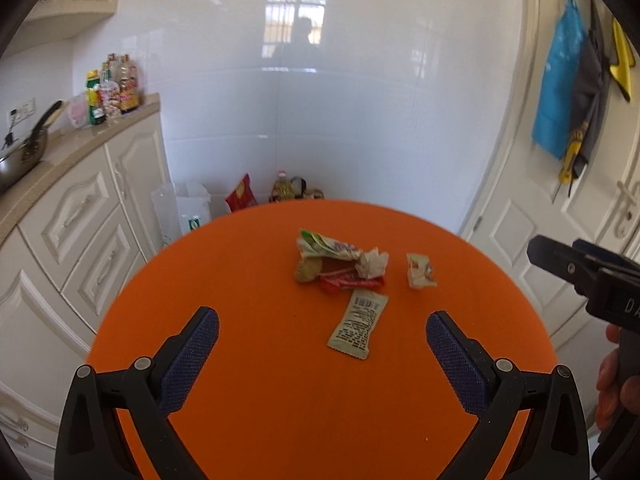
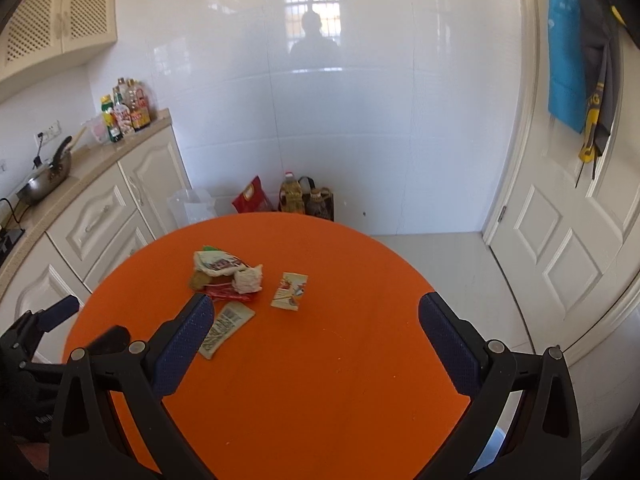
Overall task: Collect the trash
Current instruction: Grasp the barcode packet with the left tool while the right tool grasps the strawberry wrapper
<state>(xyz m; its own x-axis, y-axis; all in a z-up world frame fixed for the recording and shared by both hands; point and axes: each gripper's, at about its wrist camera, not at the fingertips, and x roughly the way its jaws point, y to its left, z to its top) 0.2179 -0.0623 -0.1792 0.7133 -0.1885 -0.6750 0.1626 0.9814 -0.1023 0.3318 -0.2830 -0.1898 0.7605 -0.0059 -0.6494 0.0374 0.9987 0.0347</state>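
A heap of trash lies on the round orange table [image 1: 280,400]: a crumpled green-and-white wrapper [image 1: 324,246], a white paper wad [image 1: 372,263], a red wrapper [image 1: 352,282], a flat beige sachet with a barcode [image 1: 358,324] and a small torn packet [image 1: 419,271] apart to the right. My left gripper [image 1: 322,326] is open and empty, short of the sachet. My right gripper [image 2: 316,316] is open and empty above the table; the sachet [image 2: 226,328] lies by its left finger and the torn packet [image 2: 290,291] lies ahead.
Cream kitchen cabinets [image 1: 80,216] with a counter, bottles [image 1: 114,88] and a wok [image 1: 20,160] run along the left. Bags and bottles [image 2: 296,196] stand on the floor behind the table. A white door [image 2: 568,240] with hanging aprons is at the right.
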